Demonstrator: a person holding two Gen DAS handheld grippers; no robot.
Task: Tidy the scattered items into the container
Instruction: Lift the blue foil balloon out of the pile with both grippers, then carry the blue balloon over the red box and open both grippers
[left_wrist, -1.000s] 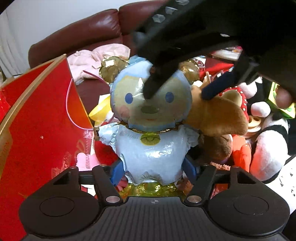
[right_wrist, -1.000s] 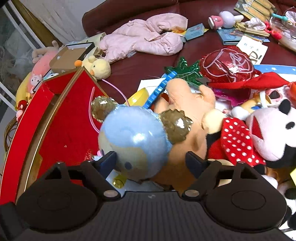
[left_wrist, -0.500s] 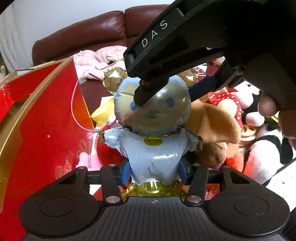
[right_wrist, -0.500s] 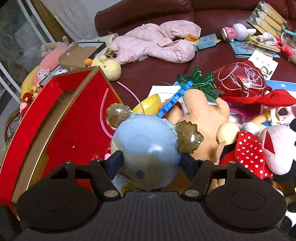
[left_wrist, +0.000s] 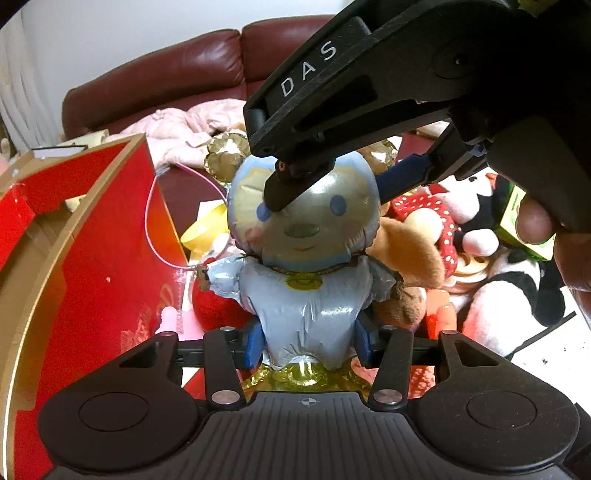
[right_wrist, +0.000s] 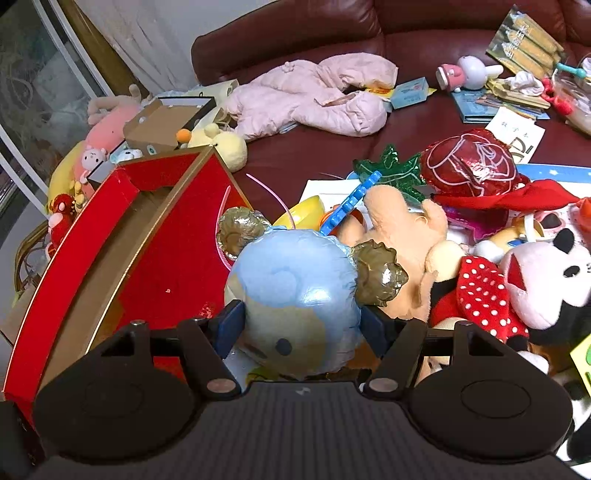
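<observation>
Balloon bear (left_wrist: 303, 258), the foil one in pale blue with gold ears, is sitting upright between our two grippers, just right of the red box (left_wrist: 92, 277) that we are taking to be the container. We are pinching its lower body with the left gripper (left_wrist: 306, 345), whose blue pads are pressing in on both flanks, and we are clamping its head with the right gripper (right_wrist: 299, 328), pads against either side of the face.

What we are worrying about most is the foil itself. It is thin and slippery, and two squeezes at once are loading the seams; too hard a pinch is likely to crease or burst it, while too light a pinch lets it slide out. If our hands are drifting apart or twisting against each other, the narrow neck is where it would buckle or tear.

A pink cord (left_wrist: 159, 221) is looping from the bear's arm against the box wall, and it could snag on the gold rim as we are carrying the toy across. The brown plush (left_wrist: 410, 247) and the spotted mouse doll (right_wrist: 517, 291) are crowding the bear's right side, so we may be dragging them along. The box's upright flap (right_wrist: 162, 177) could also be catching the gold ears.
</observation>
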